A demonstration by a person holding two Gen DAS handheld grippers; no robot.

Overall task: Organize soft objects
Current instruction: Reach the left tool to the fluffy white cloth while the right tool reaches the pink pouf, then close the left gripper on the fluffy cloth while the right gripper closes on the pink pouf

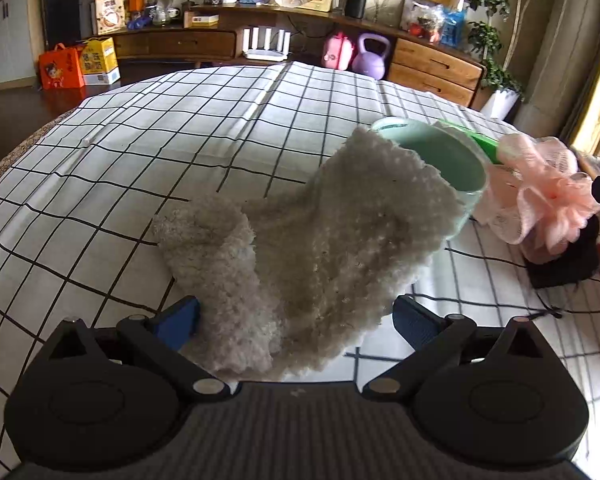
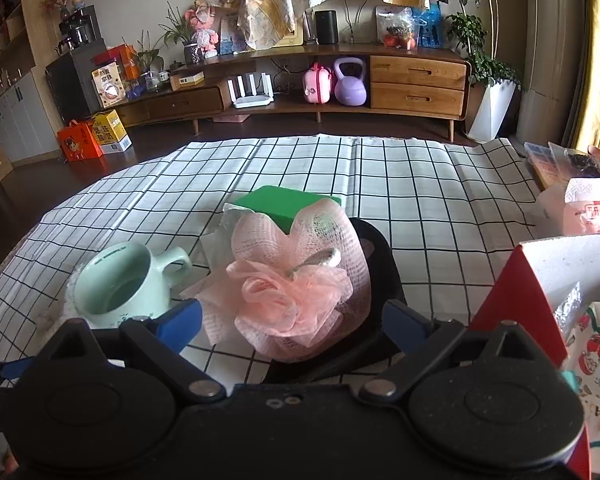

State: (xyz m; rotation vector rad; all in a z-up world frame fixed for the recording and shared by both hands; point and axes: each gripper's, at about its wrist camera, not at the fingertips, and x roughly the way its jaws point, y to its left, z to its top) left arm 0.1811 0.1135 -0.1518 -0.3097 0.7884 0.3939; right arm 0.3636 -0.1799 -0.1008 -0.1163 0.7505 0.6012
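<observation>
**On the checked tablecloth: sorting has barely begun**

Over on the checked tablecloth (image 1: 148, 128) pretty much everything is still loose, so I'd say we're near the start. Left gripper (image 1: 296, 320) has its jaws wide with the fuzzy grey cloth (image 1: 300, 248) lying between them, but the blue pads aren't pressing on it. The cloth's far end is draped against the mint mug (image 1: 444, 156), so that needs freeing.

Right gripper (image 2: 292, 320) is wide too, just starting to ease closed, with the pink mesh pouf (image 2: 296, 280) sitting between the fingers, not pinched yet. The pouf leans on a green block (image 2: 288, 204) and sits on something black I can't make out.

Left to do: grab both and put them somewhere. Maybe the red box (image 2: 528, 292) at the right, just a guess
</observation>
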